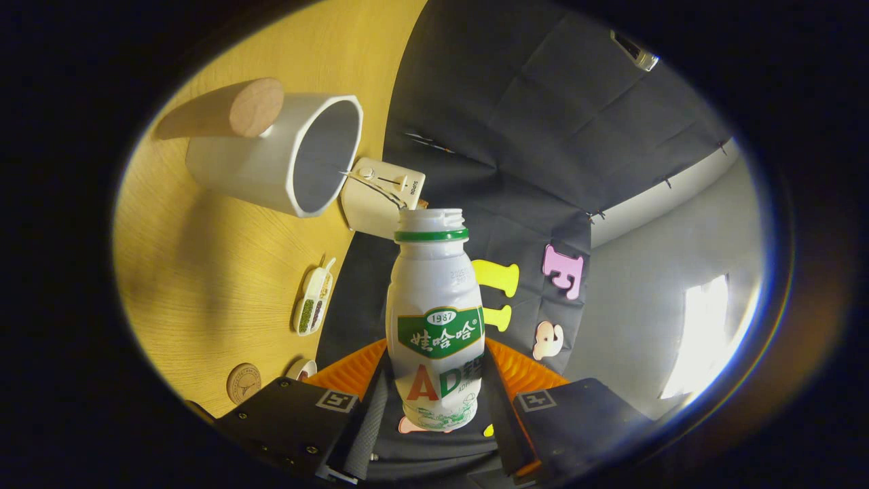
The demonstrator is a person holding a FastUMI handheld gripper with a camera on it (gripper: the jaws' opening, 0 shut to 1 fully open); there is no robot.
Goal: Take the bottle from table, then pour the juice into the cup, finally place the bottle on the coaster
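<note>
Gripping the bottle [434, 319] between both fingers, the gripper [434, 414] needed its open mouth tipped squarely over the cup [275, 163] just beyond.

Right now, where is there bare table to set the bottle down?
The gripper is shut on the bottle. Bare wood lies between the cup and the coaster. It is crowded near the white box and small tray.

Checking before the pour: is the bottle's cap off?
Off: the bottle, held in the gripper, shows bare neck threads above its green ring.
</note>
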